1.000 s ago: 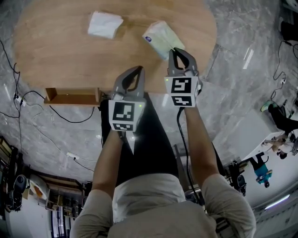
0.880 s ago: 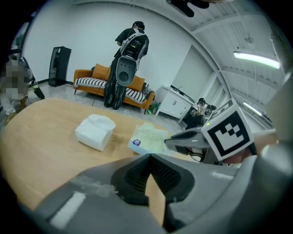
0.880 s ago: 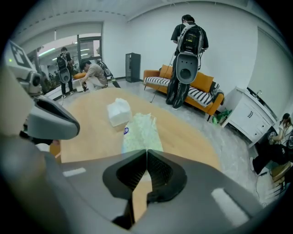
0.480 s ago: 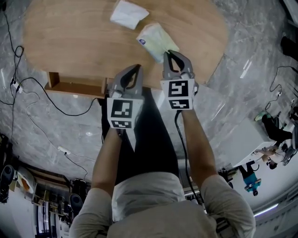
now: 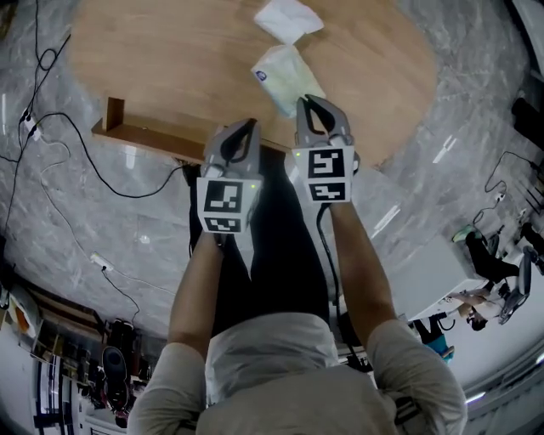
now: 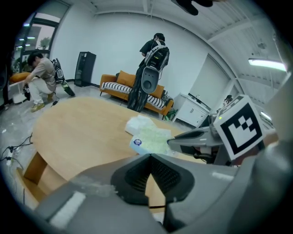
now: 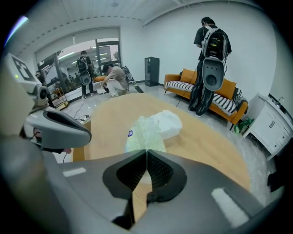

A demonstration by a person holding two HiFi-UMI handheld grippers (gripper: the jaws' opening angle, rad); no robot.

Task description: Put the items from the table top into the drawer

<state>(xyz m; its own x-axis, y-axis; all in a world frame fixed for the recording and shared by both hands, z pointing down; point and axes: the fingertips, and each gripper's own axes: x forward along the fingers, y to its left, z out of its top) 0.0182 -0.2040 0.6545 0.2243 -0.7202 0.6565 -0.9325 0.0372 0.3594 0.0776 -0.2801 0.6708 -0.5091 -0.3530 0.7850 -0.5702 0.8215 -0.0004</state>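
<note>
A pale green tissue pack and a white folded packet lie on the round wooden table. My right gripper hovers over the table's near edge, shut and empty, its tips just short of the green pack; the white packet lies beyond. My left gripper is beside it, shut on nothing, at the table's edge. From the left gripper view the green pack lies ahead, with the right gripper to its right. An open wooden drawer hangs under the table, left of my left gripper.
Black cables trail over the marble floor left of the table. People stand and crouch in the room behind, near an orange sofa. The person's dark trousers fill the space below the grippers.
The table and both packets have swung clockwise and rightward in the head view. The drawer now lies closer to my left gripper. Both grippers stay shut and side by side.
</note>
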